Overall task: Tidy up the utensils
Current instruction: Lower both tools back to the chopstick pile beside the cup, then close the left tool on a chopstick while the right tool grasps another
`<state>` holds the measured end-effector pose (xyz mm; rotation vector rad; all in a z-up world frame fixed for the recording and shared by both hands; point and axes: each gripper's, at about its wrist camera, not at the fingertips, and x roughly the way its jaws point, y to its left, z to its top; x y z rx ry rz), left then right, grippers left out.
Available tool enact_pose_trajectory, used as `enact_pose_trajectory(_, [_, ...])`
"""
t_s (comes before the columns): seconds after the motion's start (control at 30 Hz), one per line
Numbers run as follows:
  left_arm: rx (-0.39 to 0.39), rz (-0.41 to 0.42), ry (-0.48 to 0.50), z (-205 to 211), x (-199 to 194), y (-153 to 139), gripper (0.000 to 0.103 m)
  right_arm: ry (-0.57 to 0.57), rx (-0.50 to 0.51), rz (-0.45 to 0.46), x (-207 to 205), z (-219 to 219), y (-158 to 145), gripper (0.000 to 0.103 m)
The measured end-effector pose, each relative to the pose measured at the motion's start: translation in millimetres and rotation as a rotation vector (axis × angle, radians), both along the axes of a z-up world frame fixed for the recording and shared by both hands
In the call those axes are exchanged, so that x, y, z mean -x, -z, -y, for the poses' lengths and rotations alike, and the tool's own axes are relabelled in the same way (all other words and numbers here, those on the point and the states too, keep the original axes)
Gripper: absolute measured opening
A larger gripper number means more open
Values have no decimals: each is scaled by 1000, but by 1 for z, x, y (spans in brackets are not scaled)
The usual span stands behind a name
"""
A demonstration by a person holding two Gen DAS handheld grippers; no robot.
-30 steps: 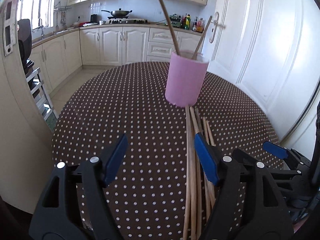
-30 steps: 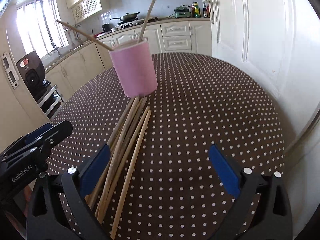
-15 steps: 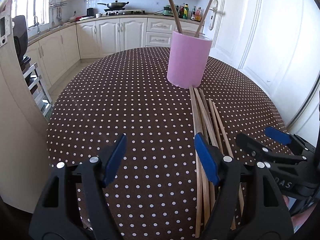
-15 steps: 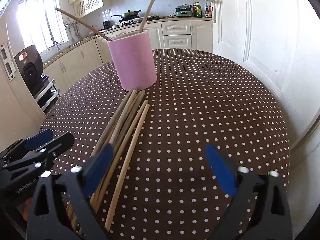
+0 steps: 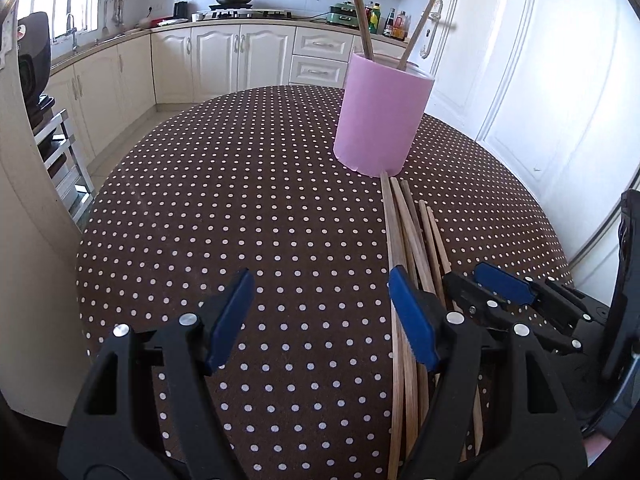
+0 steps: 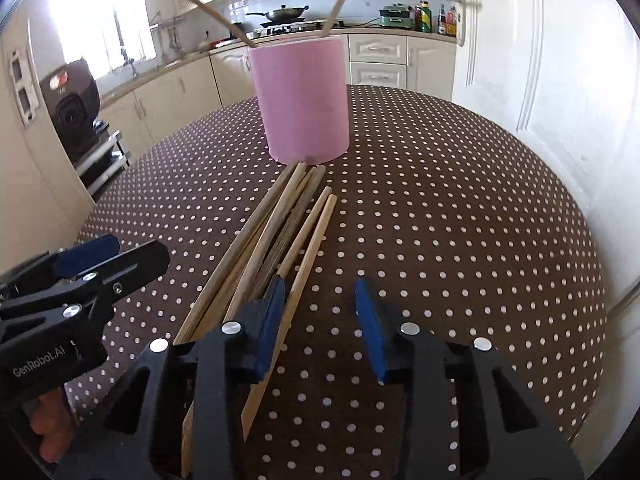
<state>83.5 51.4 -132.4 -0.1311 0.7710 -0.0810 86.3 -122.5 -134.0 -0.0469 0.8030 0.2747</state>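
A pink cup (image 5: 380, 120) (image 6: 304, 100) stands on the brown dotted table (image 5: 240, 200) (image 6: 460, 200) with two chopsticks (image 5: 358, 0) leaning in it. Several more chopsticks (image 5: 404, 232) (image 6: 280, 224) lie bundled in front of the cup. My left gripper (image 5: 320, 300) (image 6: 100, 256) is open with only tablecloth between its fingers; its right finger hangs over the bundle. My right gripper (image 6: 320, 300) (image 5: 500, 284) is closing. The rightmost chopstick of the bundle runs between its jaws along the left pad, and the right pad stands apart from it.
The table's rounded edge falls off on both sides. A white door and wall (image 5: 540, 100) are close on the right. Cream kitchen cabinets (image 5: 224, 60) line the back, and a black camera on a rack (image 6: 74, 108) stands to the left.
The right gripper's jaws have narrowed a lot and it has shifted left onto the bundle's right edge. The cup looms larger in both views. The left jaws keep the same width.
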Motion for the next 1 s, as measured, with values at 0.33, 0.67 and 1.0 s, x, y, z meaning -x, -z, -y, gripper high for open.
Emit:
enact_pose_trajectory(0.33, [21, 0, 17, 6, -6, 0, 69, 10, -48, 5, -5, 19, 2, 6])
enact_pose_trajectory(0.67, [19, -19, 72, 26, -27, 7, 69, 19, -72, 0, -13, 35, 0, 5])
enact_pose_trajectory(1.0, [42, -68, 139, 38, -44, 15, 34, 11, -167, -29, -14, 48, 2, 6])
